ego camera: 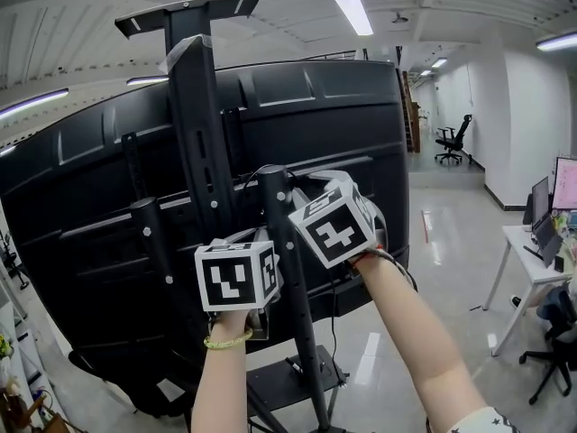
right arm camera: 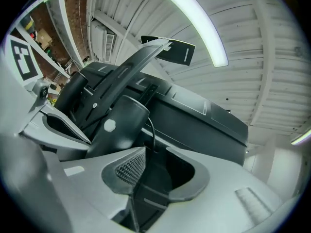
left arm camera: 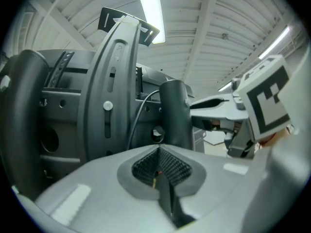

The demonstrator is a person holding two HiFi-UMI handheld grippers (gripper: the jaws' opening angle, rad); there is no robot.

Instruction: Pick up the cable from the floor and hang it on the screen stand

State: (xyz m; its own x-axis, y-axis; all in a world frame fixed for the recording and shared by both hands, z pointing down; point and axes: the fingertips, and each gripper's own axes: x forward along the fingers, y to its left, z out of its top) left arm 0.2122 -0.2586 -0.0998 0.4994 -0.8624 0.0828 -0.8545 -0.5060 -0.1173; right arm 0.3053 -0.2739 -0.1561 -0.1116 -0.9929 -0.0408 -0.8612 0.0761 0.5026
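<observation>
Right gripper (right arm camera: 155, 174) by thin black cable (right arm camera: 151, 130)

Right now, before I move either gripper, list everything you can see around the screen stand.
screen: one, black, its back towards us, on the stand
screen stand: one, black, uprights across the screen's back
cable: one, thin, black, beside the stand's round post, running down to the right gripper's gap
office chairs: two, black, one far down the hall, one bottom right
desk: one, white, right edge, carrying a monitor and a laptop
ceiling lights: several, white strips, overhead
left gripper: grey, jaws together, left of the post
right gripper: grey, jaws apart, right of the post
</observation>
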